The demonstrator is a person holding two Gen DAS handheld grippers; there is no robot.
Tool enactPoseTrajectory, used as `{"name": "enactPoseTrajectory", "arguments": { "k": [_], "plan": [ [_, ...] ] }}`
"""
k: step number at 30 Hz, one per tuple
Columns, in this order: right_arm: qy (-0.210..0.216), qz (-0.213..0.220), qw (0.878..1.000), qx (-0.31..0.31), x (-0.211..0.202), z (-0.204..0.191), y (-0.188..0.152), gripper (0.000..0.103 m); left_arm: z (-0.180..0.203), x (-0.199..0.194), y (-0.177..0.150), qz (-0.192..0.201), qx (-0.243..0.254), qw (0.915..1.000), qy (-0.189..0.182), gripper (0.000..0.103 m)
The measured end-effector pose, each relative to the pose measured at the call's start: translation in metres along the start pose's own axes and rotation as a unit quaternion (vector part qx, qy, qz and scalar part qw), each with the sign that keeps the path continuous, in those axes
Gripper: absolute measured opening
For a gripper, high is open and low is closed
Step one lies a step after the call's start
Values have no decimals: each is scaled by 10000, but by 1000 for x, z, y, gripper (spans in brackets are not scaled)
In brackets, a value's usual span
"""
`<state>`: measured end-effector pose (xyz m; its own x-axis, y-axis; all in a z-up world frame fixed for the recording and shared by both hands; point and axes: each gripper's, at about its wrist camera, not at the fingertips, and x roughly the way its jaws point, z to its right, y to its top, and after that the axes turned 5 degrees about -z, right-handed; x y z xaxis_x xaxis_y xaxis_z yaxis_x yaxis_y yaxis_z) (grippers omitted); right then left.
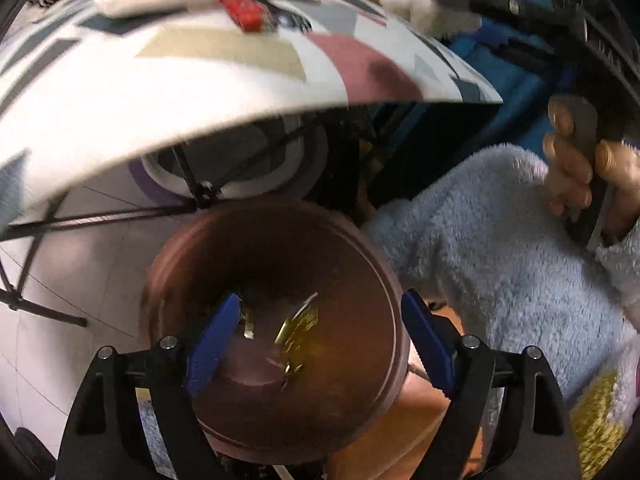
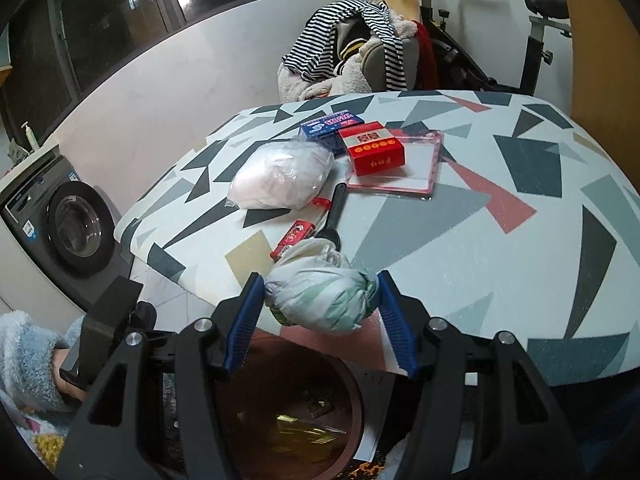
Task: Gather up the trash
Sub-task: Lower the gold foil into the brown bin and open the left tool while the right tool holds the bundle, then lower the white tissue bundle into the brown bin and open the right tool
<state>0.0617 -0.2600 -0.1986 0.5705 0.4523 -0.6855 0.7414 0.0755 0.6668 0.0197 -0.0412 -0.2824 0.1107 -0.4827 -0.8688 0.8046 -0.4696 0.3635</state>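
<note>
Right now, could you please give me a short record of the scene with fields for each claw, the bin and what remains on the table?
left claw: open, empty, above the bin's mouth
right claw: shut on a crumpled wad, at the table's near edge
bin: brown, round, on the floor beside the table; gold scraps inside
table: patterned top; holds a clear bag, red box, blue box, black spoon

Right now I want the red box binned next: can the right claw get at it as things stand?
Probably not yet. The right claw is shut on a crumpled wad, so its jaws are full. The red box lies uncovered further back on the table.
</note>
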Motion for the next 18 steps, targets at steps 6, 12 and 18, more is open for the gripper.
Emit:
{"name": "enactPoseTrajectory", "arguments": {
  "k": [6,12,18],
  "plan": [
    [126,-81,9999,55,6,-8,-8,59,-7,-48,3,722,-197,9966,330,97],
    [265,-333,9990,115,26,-24,-25,59,-7,-98,-2,1389,-96,9854,981,97],
    [264,-652,9974,150,52,-38,-44,59,-12,-131,-15,1863,-122,9670,1734,97]
  ]
}}
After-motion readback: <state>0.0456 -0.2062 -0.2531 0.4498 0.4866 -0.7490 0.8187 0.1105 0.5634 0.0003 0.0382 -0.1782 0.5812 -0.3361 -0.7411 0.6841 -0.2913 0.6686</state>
